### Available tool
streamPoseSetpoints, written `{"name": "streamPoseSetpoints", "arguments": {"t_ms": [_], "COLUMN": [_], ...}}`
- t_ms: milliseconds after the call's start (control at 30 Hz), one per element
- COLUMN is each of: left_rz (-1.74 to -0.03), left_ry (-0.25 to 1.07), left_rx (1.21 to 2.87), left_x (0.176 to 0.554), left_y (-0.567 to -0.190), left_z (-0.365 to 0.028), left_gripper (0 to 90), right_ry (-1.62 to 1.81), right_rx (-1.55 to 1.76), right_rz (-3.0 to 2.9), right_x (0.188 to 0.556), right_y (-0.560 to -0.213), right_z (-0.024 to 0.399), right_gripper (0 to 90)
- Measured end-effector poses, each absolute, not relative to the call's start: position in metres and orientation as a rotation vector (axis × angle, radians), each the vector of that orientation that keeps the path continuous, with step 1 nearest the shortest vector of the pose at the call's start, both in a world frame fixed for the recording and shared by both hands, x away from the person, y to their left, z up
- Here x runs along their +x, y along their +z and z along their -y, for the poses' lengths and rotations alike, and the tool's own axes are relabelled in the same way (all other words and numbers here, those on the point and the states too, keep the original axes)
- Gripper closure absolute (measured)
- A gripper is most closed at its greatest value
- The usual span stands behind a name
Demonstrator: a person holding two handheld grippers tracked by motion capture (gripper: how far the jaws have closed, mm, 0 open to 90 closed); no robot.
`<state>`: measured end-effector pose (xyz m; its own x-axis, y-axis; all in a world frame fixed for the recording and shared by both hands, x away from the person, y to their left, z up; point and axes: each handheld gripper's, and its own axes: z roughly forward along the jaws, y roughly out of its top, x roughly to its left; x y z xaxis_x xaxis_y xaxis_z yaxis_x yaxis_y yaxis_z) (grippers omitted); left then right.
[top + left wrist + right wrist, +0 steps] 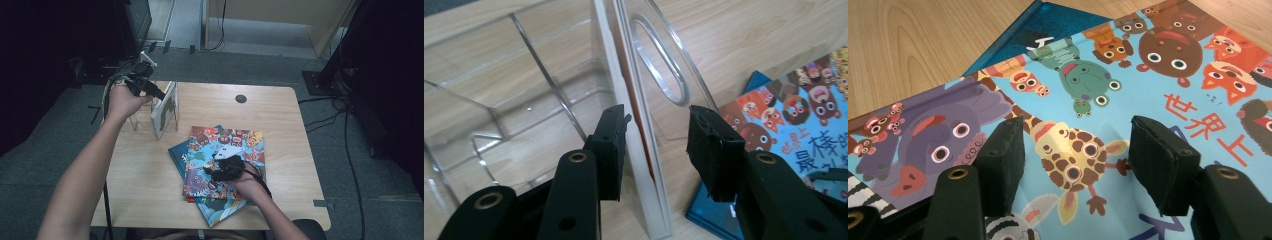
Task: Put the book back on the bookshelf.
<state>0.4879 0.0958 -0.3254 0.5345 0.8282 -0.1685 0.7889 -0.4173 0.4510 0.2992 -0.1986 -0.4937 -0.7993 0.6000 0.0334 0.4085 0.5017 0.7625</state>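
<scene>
On the far left part of the wooden desk [280, 115] stands a clear acrylic book holder [142, 117], and an upright picture book [165, 110] sits in its right-hand slot, spine edge toward the person. The left claw [161, 95] is at the top of that book. From the left gripper view, the left claw [656, 145] straddles the standing book [644, 165]: one black pad lies close against the book's left face, while the other pad stands off to the right with a clear gap between it and the acrylic divider with the oval cut-out [664, 65]. The jaws are apart and nothing is pinched between them. The empty slots of the holder [509, 90] lie to the left.

Nearer the person, toward the middle of the desk, lies a loose stack of picture books. Uppermost is the animal-cover book [235, 145], light blue with cartoon creatures; beneath it a dark blue book [177, 152] pokes out at an angle, with another corner showing at the near edge. The right claw [212, 167] rests low over the animal-cover book. From the right gripper view, the right claw [1075, 160] has its jaws spread wide above the cover [1128, 95], a drawn giraffe showing between them, and they grip nothing. A corner of the dark blue book [1033, 30] shows beyond.
</scene>
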Motion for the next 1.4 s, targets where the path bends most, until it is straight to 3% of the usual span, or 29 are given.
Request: {"name": "streamPoseSetpoints", "arguments": {"t_ms": [333, 833, 967, 1133, 1400], "left_rz": [-1.235, -1.175, -1.15, -1.135, -1.1], "left_ry": [0.126, 0.105, 0.132, 0.092, 0.098], "left_rx": [2.284, 2.262, 2.285, 2.264, 2.273], "left_x": [0.462, 0.425, 0.415, 0.408, 0.394], "left_y": [-0.335, -0.364, -0.374, -0.382, -0.398], "left_z": [-0.097, -0.099, -0.095, -0.091, -0.087], "left_gripper": [58.0, 56.9, 56.8, 61.9, 61.3], "right_ry": [1.215, 1.233, 1.222, 1.23, 1.245], "right_rx": [0.918, 0.939, 0.971, 1.018, 1.038], "right_rz": [-2.501, -2.485, -2.478, -2.454, -2.435], "right_x": [0.305, 0.309, 0.31, 0.312, 0.309], "right_y": [-0.49, -0.487, -0.488, -0.488, -0.488], "right_z": [0.214, 0.231, 0.232, 0.236, 0.244], "right_gripper": [49.5, 54.6, 50.8, 54.1, 57.9]}}
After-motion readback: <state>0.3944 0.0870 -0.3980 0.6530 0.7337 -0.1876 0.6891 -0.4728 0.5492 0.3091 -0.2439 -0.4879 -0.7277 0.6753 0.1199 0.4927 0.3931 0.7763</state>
